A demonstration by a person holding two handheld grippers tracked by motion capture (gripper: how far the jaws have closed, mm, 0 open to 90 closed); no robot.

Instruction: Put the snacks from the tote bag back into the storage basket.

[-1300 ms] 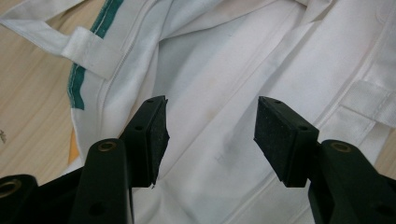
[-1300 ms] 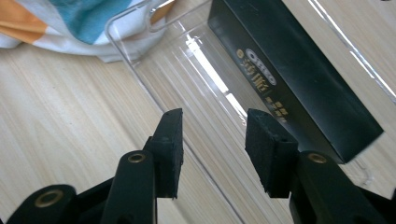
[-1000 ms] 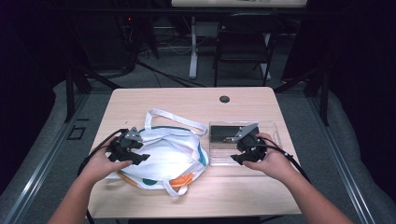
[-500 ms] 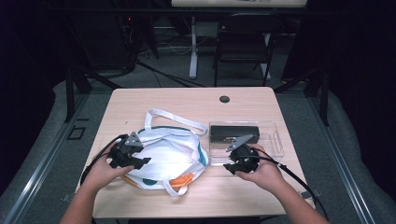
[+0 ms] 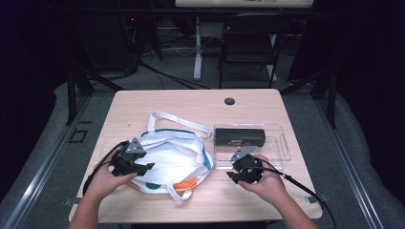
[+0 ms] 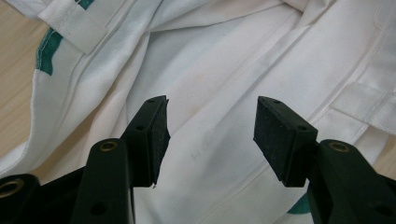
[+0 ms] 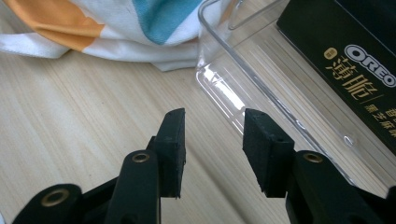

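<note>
A white cloth bag (image 5: 172,160) with teal and orange patches lies crumpled on the left half of the wooden table (image 5: 191,102). My left gripper (image 5: 143,164) hovers over its left side. In the left gripper view the left gripper (image 6: 210,135) is open above the white cloth (image 6: 224,70), its jaws having just opened a little further, nothing pinched. A clear plastic tray (image 5: 282,148) holds a black Oreo box (image 5: 239,137). My right gripper (image 5: 233,170) is open, low over bare wood at the tray's near left corner. In its own view, the right gripper (image 7: 212,149) faces the tray rim (image 7: 243,93), the box (image 7: 355,60) and the bag (image 7: 116,28).
A round cable hole (image 5: 229,101) sits near the table's far edge. A dark chair (image 5: 248,43) stands on the floor beyond the table. Bare wood lies between bag and tray and along the far side. Cables trail from both grippers toward the near edge.
My right gripper has moved from above the tray's near side back toward the person and down, to the table at the tray's front left corner. The left gripper has stayed over the bag.
</note>
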